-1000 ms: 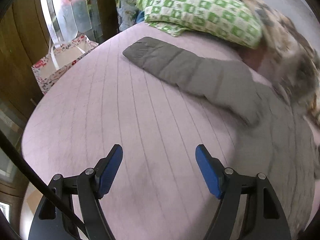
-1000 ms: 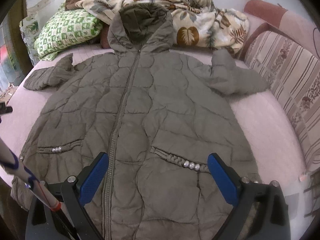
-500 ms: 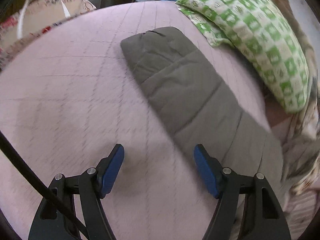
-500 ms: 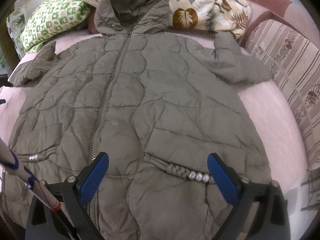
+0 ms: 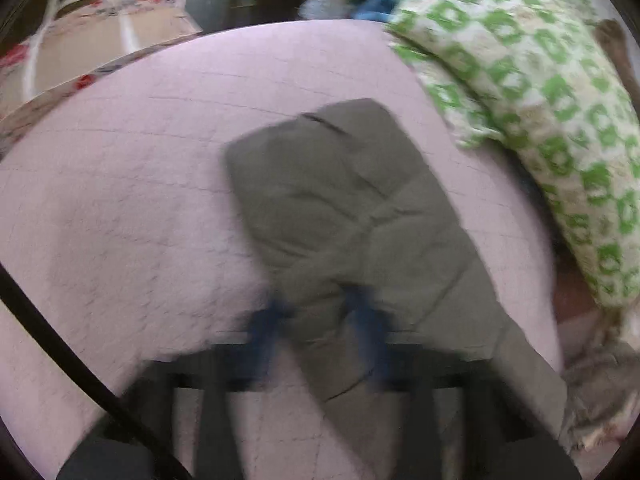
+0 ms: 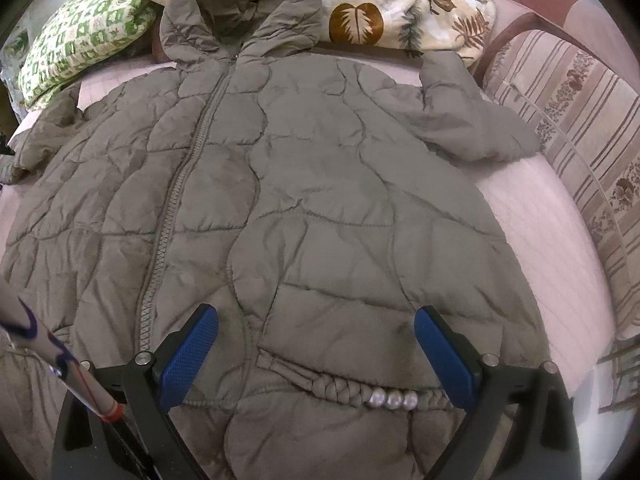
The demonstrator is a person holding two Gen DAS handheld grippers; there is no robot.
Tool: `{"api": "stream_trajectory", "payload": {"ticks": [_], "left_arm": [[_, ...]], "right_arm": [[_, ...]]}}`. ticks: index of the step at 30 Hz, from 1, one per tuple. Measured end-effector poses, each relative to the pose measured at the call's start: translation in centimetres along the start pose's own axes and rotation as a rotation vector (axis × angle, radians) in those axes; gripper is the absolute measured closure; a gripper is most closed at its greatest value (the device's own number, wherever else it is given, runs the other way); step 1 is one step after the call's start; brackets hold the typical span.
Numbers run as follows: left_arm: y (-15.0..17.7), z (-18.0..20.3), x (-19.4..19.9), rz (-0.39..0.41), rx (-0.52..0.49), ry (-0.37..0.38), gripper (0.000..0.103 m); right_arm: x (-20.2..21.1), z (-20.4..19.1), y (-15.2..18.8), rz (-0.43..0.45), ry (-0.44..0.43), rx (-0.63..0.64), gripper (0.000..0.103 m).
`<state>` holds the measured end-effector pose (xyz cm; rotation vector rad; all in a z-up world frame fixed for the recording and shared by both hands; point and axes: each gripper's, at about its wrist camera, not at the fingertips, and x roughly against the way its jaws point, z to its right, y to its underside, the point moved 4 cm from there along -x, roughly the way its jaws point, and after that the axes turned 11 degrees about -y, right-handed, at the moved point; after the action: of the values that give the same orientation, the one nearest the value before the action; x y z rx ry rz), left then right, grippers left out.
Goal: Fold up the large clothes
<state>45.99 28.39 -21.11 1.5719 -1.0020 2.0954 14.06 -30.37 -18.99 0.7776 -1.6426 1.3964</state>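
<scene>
Olive-grey quilted hooded coat [image 6: 304, 184] spread front-up on pink quilted bed [image 6: 532, 216], long axis hood-to-hem, hood away from right camera

Left tool [image 5: 320, 312], blurred, pinches the puffy flat sleeve [image 5: 340, 208]; cuff points away toward green-checked pillow [image 5: 552, 92]. Right tool [image 6: 316, 354] gapes wide above pearl-trimmed pocket [image 6: 392, 398]

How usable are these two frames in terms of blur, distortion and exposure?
Left wrist view: heavy motion blur; the left gripper fingers are smeared around the jacket sleeve, so the grip is unreadable; the green pillow looks washed out. Right wrist view: sharp and evenly lit; the jacket quilting and right gripper are crisp, with fisheye bending at the edges.
</scene>
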Motion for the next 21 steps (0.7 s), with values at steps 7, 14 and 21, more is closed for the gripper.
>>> {"api": "stream_trajectory", "payload": {"ticks": [7, 14, 21], "left_arm": [[2.0, 2.3, 7.8, 0.089, -0.137, 0.026, 0.095], [10.4, 9.3, 18.2, 0.150, -0.345, 0.245, 0.096], [24.9, 15.7, 19.4, 0.061, -0.591, 0.348, 0.096]], "right_arm": [[0.5, 0.6, 0.2, 0.017, -0.010, 0.001, 0.002], [3.1, 1.9, 1.2, 0.068, -0.063, -0.036, 0.002], [6.1, 4.2, 2.6, 0.114, -0.076, -0.089, 0.002]]}}
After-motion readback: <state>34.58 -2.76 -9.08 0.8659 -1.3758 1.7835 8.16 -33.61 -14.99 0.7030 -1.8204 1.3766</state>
